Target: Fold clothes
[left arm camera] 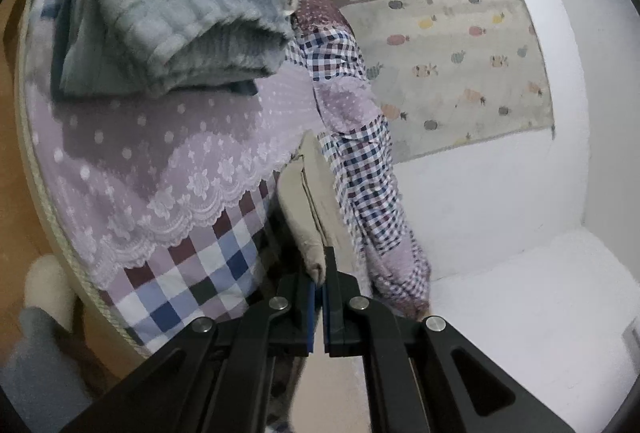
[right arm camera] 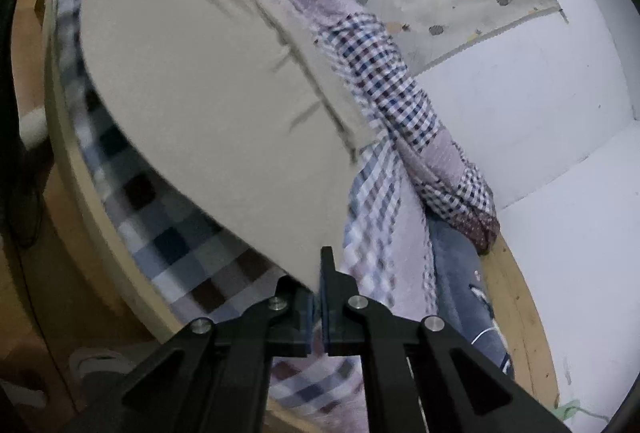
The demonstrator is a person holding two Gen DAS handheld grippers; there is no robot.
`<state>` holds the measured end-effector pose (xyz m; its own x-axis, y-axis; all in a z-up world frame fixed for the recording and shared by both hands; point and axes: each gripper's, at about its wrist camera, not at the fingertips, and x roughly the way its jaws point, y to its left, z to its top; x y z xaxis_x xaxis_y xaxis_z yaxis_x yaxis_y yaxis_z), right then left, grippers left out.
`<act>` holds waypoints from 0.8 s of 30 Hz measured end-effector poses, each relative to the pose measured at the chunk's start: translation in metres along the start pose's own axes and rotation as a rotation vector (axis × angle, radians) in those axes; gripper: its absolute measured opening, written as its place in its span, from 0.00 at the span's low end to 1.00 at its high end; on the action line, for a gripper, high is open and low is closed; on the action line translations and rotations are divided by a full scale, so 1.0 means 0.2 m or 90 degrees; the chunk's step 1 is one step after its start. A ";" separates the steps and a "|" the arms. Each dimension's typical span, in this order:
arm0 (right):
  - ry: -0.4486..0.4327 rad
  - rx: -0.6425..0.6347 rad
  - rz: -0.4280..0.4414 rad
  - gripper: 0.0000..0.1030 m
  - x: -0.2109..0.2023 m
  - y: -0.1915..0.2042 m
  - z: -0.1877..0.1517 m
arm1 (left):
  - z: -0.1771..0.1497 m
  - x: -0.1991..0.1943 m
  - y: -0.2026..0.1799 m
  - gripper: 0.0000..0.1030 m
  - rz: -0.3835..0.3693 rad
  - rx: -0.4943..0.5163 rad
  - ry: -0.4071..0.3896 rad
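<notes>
A beige garment [right arm camera: 208, 105] is lifted above the bed, stretched out wide in the right wrist view. My right gripper [right arm camera: 319, 297] is shut on its near corner. In the left wrist view the same beige garment [left arm camera: 308, 209] shows as a narrow folded strip hanging in front of the bed. My left gripper [left arm camera: 322, 289] is shut on its lower end. A pile of grey-blue clothes [left arm camera: 180, 13] lies at the far side of the bed.
The bed has a checked sheet [left arm camera: 192, 273] and a lilac lace cover [left arm camera: 160, 153]. A rolled checked quilt [right arm camera: 400, 93] lies along the wall side. A fruit-print cloth [left arm camera: 460, 61] hangs on the white wall. The wooden bed frame [right arm camera: 516, 309] borders the mattress.
</notes>
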<state>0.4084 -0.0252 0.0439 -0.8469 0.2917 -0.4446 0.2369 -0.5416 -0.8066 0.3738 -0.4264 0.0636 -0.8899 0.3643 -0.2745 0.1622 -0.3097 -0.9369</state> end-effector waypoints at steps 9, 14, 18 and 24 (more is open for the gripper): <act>-0.052 -0.003 -0.046 0.00 -0.21 -0.48 0.20 | 0.06 -0.10 -0.36 0.01 -0.015 0.090 0.027; -0.064 -0.011 -0.056 0.00 -0.35 -0.63 0.23 | 0.08 -0.21 -0.56 0.01 -0.033 0.130 0.042; -0.067 -0.014 -0.046 0.00 -0.47 -0.72 0.24 | 0.07 -0.33 -0.66 0.00 -0.037 0.158 0.051; -0.055 0.000 -0.028 0.00 -0.68 -0.80 0.21 | 0.02 -0.54 -0.74 0.00 -0.047 0.176 0.069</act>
<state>0.4665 -0.0117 0.2497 -0.8946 0.2458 -0.3731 0.1983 -0.5299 -0.8245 0.4438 -0.4231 0.2332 -0.8420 0.4817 -0.2430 -0.0368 -0.5006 -0.8649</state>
